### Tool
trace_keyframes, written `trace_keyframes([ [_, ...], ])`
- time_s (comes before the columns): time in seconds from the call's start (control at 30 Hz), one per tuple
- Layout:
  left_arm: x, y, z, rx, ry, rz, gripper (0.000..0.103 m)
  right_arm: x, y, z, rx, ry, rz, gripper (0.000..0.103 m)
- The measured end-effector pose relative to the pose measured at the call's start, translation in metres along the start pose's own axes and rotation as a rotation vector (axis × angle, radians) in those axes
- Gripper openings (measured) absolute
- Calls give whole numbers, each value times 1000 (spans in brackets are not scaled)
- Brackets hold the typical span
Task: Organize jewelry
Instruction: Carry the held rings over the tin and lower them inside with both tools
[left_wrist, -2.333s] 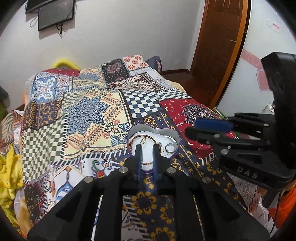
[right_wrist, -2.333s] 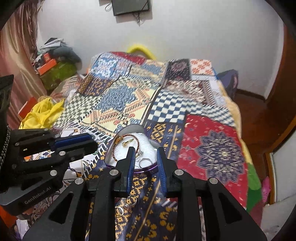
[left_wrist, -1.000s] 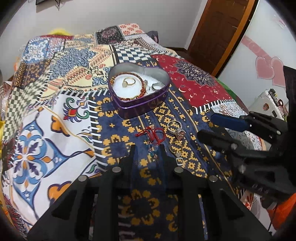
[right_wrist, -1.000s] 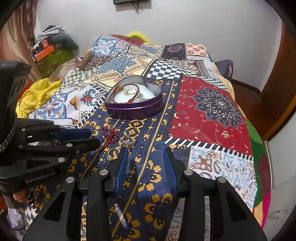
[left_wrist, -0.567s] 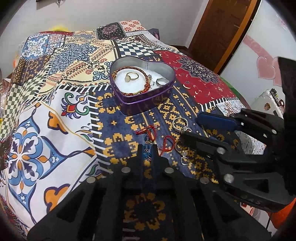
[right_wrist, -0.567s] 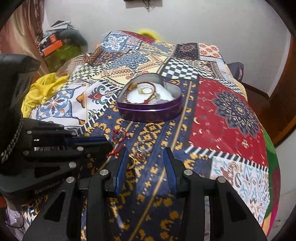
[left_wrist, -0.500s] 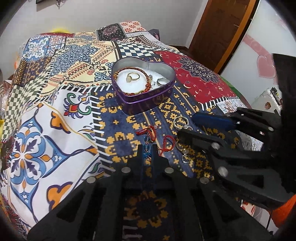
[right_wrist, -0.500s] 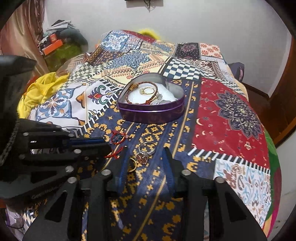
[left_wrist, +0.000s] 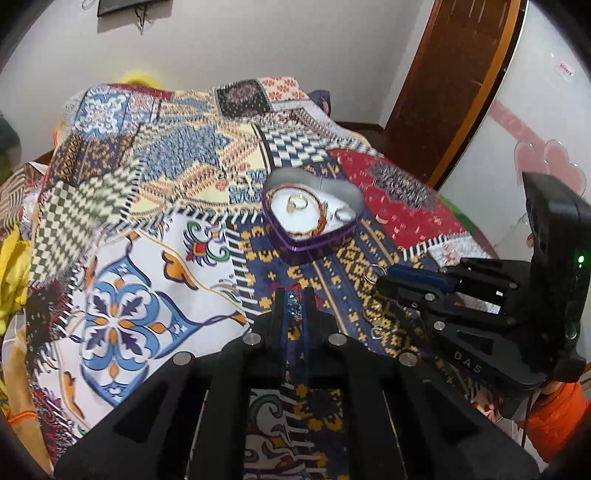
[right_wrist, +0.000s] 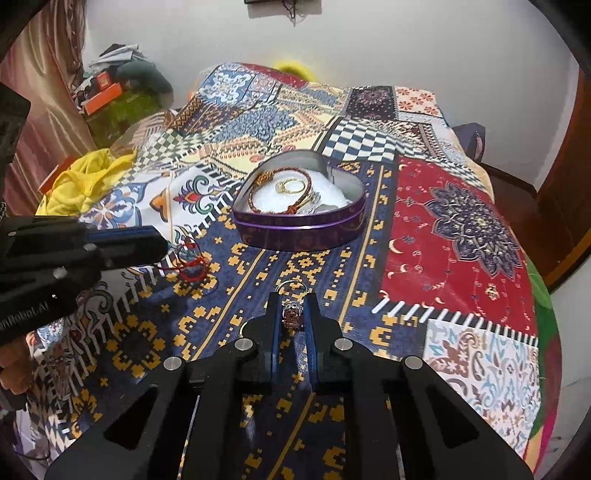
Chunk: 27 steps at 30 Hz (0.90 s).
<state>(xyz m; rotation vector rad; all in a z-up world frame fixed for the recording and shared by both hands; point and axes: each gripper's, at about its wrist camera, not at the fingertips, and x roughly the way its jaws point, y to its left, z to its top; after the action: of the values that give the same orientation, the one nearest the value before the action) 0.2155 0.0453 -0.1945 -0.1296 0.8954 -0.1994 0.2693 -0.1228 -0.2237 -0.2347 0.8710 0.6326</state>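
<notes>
Both grippers are at the pick-up step, each closing on a loose piece lying on the bed (right_wrist: 454, 229), short of the tin (right_wrist: 299, 225).

The left gripper (left_wrist: 294, 301) has its jaws drawn narrow around the beaded bracelet (left_wrist: 293, 304): blue beads show in the slot between them, red cord just ahead of the tips. From the right wrist view the cord (right_wrist: 190, 264) trails out beyond those jaws onto the quilt. It looks pinched, though how firmly cannot be told.

The right gripper (right_wrist: 293, 314) has its jaws close-set on either side of the stone ring (right_wrist: 291, 314), which sits squarely between the tips; they seem to be touching it. A plain ring (right_wrist: 291, 286) lies just ahead of these jaws, and more small rings (left_wrist: 371, 314) lie to the right of the left jaws, beneath the right gripper.

The tin stands well ahead of both pairs of jaws, open, already holding a cord bracelet (right_wrist: 273, 195) and a gold ring (right_wrist: 290, 184) on its white pad.

The next move, as I judge it, is to lift each piece clear and carry it forward over the tin's rim before letting go. The trailing cord could snag on a ring nearby, and the small ring may slip if the pinch is off-centre, so a slow, straight lift is called for.
</notes>
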Motion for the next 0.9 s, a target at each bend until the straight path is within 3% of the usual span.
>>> trace_keyframes([
  [0.5,-48,-13,28,20,-141,-12,5,-52,-7,14,38,-121,-22,10],
  [0.9,-53,-16,57,12,-204,-30,5,-64,-12,39,46,-215,-5,10],
])
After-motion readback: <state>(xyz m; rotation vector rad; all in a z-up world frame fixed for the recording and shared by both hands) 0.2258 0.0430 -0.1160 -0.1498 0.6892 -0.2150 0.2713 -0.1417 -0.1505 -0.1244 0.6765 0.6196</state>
